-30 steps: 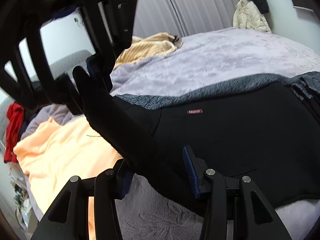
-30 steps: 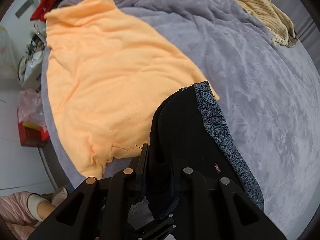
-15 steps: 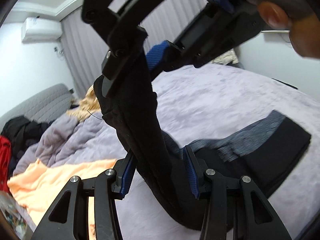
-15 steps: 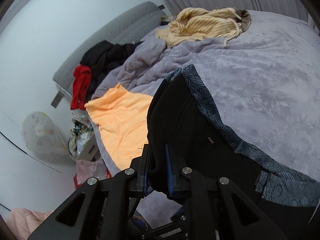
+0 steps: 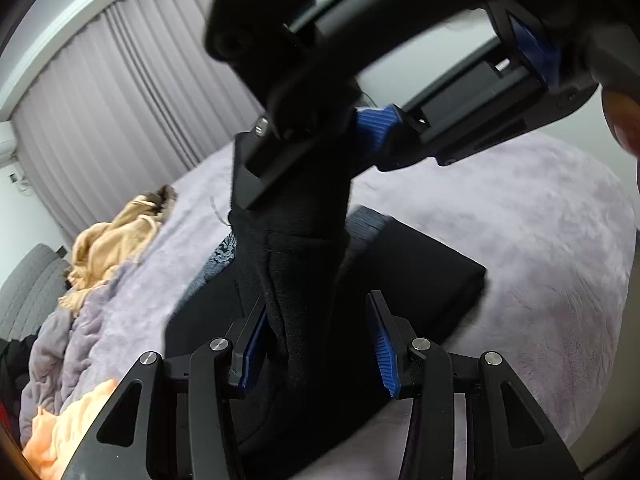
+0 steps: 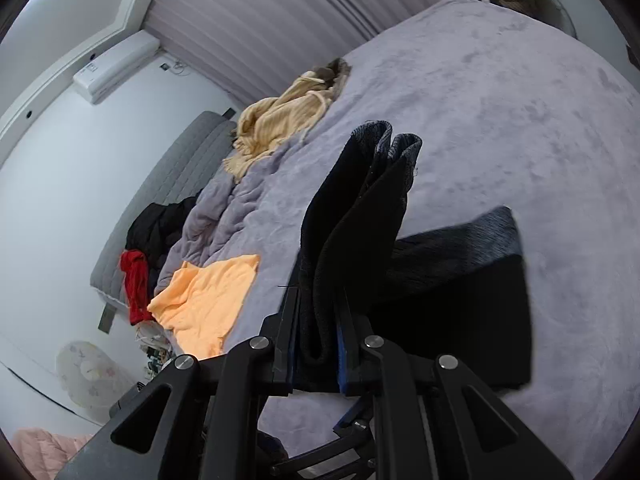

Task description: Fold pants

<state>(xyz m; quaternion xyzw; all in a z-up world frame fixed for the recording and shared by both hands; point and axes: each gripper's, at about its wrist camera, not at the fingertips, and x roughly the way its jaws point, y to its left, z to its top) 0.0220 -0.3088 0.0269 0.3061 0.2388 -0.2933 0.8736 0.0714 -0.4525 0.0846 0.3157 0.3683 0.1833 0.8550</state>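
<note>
Pants: black with a grey patterned waistband; one part is laid flat on the bed, toward its right side, another part is lifted above it as a folded band
Lifted band: it is stretched between the two grippers, hanging over the flat part
Right gripper: jaws are narrow and pressed on a fold of the black fabric, which stands up between the blue pads with the grey band at its top; seen in the left wrist view as the dark frame above
Left gripper: the black fabric passes between the blue pads; the left pad is touching the cloth, at the right pad a gap is seen, yet the jaws are taken as closed on the cloth
Bed: covered with a lilac plush blanket
Orange cloth: spread near the left edge of the bed
Beige striped garment: crumpled at the far edge, near the curtain
Red garment: hanging at the grey headboard, beside a black one
</note>
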